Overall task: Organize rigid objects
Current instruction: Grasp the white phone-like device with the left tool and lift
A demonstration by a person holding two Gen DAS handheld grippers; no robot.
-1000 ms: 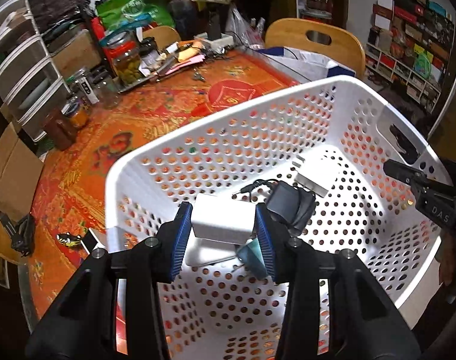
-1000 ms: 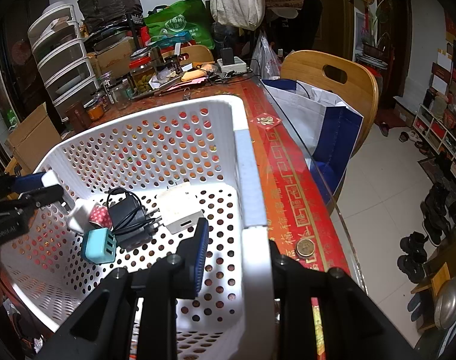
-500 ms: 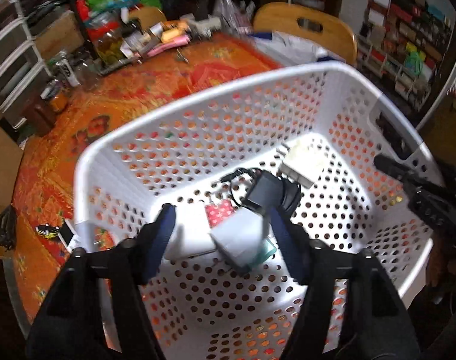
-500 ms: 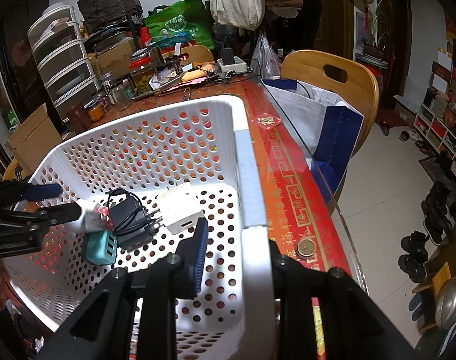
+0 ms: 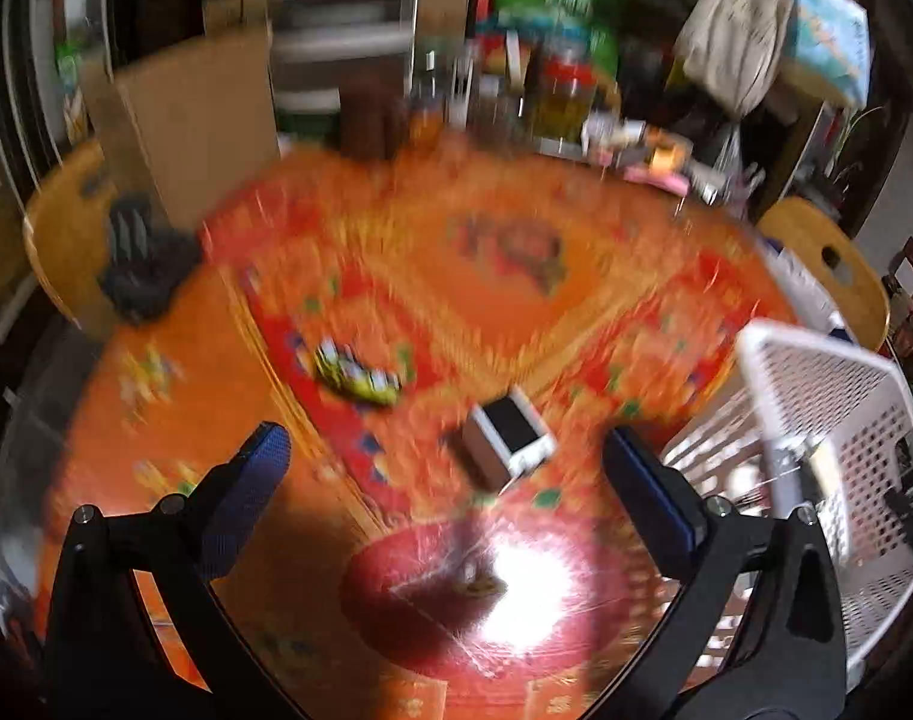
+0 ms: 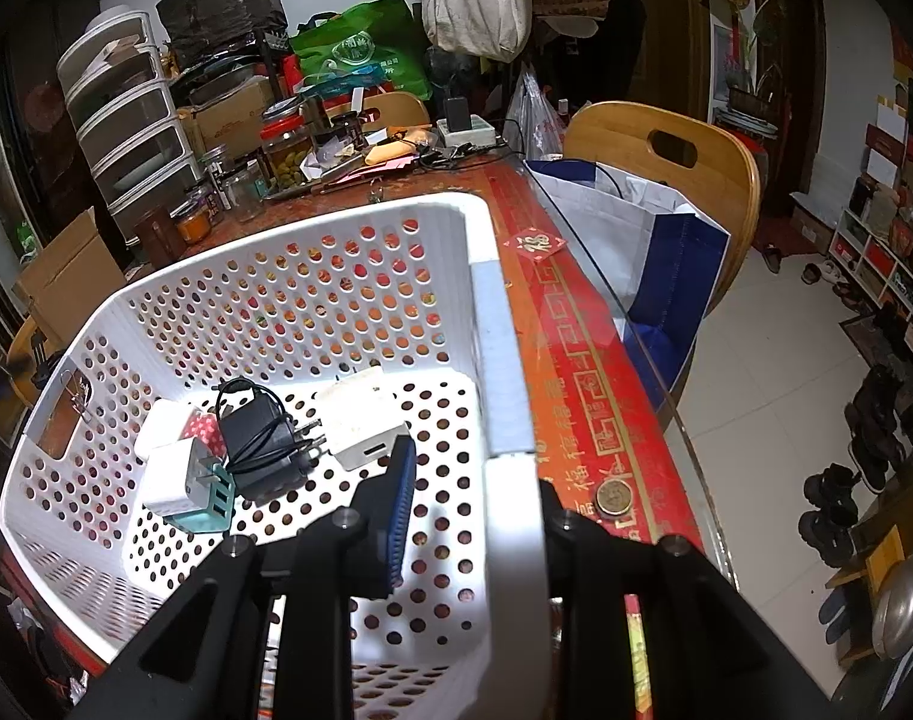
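In the middle of the blurred left view, the small box (image 5: 507, 441) lies on the orange table (image 5: 516, 312), ahead of the empty left gripper (image 5: 444, 456), jaws opening. Straddle it squarely (steady first). The right gripper (image 6: 474, 516) pinches the basket (image 6: 504, 396) rim, lower center.

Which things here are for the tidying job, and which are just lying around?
For the job:
- white basket
- chargers in it: white cube, black adapter, white block
- small box on the table
- left gripper, opening, nothing between
- right gripper, clamped on the basket rim

Just lying about:
- jar
- coin
- shopping bag
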